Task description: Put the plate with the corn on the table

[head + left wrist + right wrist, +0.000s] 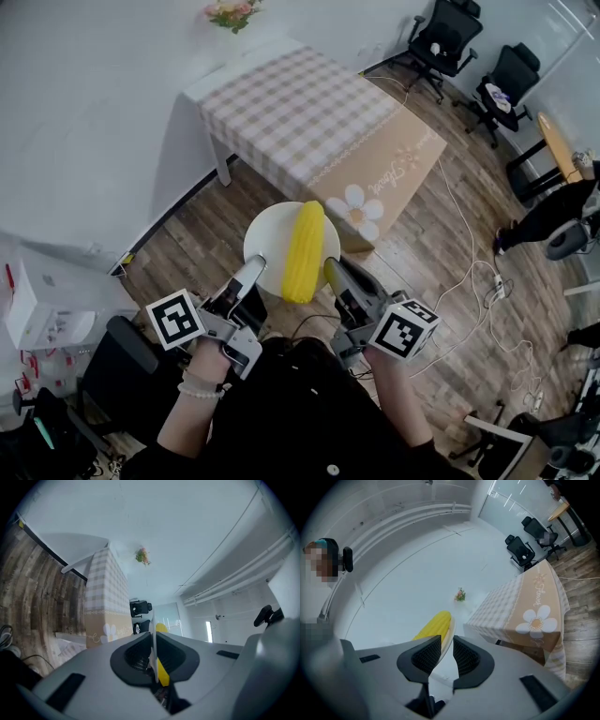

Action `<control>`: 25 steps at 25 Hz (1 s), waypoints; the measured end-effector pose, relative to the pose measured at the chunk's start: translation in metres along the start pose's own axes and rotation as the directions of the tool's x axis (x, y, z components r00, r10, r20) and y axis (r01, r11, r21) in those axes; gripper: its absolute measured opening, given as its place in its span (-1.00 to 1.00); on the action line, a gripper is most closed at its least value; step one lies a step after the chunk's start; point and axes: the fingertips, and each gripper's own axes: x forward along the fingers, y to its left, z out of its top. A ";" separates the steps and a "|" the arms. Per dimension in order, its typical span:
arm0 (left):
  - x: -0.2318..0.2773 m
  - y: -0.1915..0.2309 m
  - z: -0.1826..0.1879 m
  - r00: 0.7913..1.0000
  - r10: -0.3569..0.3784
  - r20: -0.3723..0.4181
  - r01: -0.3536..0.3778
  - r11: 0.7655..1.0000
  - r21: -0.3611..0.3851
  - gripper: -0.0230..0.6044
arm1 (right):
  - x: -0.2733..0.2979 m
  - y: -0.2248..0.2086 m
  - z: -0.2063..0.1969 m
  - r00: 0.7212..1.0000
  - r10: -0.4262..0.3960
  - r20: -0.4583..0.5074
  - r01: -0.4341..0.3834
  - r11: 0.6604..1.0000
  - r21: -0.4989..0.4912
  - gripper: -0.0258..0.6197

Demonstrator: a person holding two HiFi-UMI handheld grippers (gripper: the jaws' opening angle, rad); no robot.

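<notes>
Wood-plank floor (441, 234), white wall (94, 112) at far left, black office chairs (445, 37) at far right. Rectangular table with a checked cloth and beige flower-print edge (300, 103) stood far centre. Round white plate (267, 234) was held in the air, near side of the table, not on it. Yellow corn cob (305, 251) lay on the plate, long axis near-to-far, far end tipped slightly right. Left gripper (251, 274) was clamped on the plate's left rim, right gripper (334, 272) on its right rim.

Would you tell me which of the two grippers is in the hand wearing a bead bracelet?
The left gripper: a pale bead bracelet circles the wrist behind it, while the wrist behind the right gripper is bare.
</notes>
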 end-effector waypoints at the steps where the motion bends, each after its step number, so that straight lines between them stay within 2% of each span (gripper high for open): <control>1: -0.002 0.001 0.002 1.000 0.000 -0.001 0.000 1.000 0.001 -0.83 | 0.002 0.001 -0.001 1.000 0.000 0.001 0.000 1.000 -0.001 -0.58; 15: -0.012 0.000 0.002 1.000 -0.012 -0.022 0.012 1.000 -0.001 -0.83 | 0.000 0.009 -0.010 0.999 -0.026 0.024 0.027 1.000 -0.006 -0.58; 25: -0.009 0.002 0.002 1.000 -0.006 -0.011 0.006 1.000 0.003 -0.83 | 0.001 0.006 -0.007 1.000 -0.016 0.027 0.015 1.000 0.003 -0.59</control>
